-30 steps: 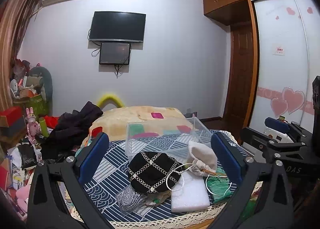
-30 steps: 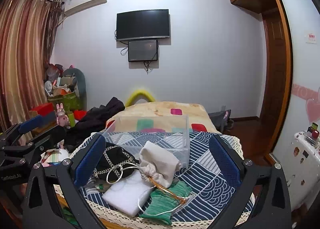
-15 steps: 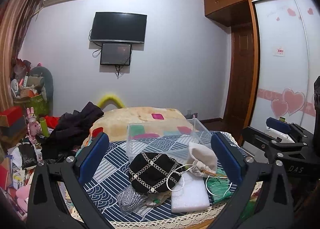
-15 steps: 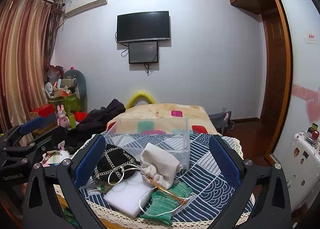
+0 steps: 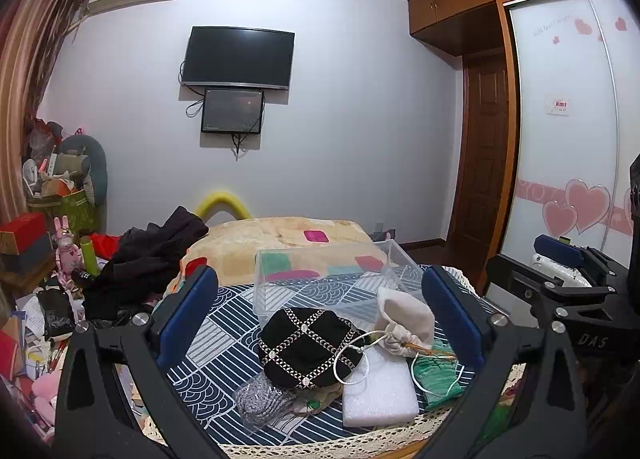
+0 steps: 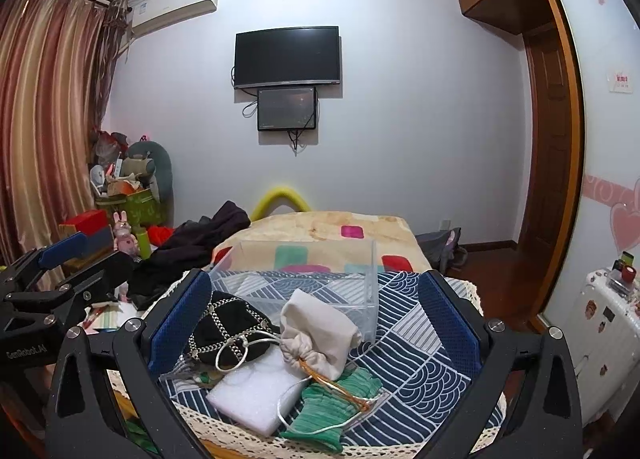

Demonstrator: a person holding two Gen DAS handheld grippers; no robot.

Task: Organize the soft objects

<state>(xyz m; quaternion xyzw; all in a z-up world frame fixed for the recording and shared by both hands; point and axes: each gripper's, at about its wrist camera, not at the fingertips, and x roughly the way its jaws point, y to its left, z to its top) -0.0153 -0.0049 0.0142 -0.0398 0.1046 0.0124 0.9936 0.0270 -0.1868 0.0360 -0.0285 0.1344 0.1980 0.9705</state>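
A heap of soft things lies at the near edge of a table covered in a blue-and-white patterned cloth [image 5: 224, 323]. In the middle sits a black quilted pouch [image 5: 306, 345] crossed with pale chain-like trim, and a cream drawstring bag [image 5: 404, 319] leans just to its right, its cord trailing over a white foam block [image 5: 378, 389] in front. A green knitted cloth [image 5: 434, 373] lies beside the foam on the right, and a grey sparkly mesh piece [image 5: 260, 403] pokes out under the black pouch on the left. Just behind the heap stands a clear plastic box [image 5: 328, 275], open on top.

The left gripper [image 5: 320, 319] hovers before the pile with its blue-padded jaws spread wide and nothing between them. The right gripper [image 6: 314, 323] hangs likewise, jaws wide apart and holding nothing, framing the cream bag and foam.

Farther back lies a bed with a beige blanket [image 5: 280, 235] and dark clothes [image 5: 152, 255] piled on its left side. On the far wall hangs a black television [image 5: 238, 57] with a smaller screen [image 5: 233, 111] beneath it.
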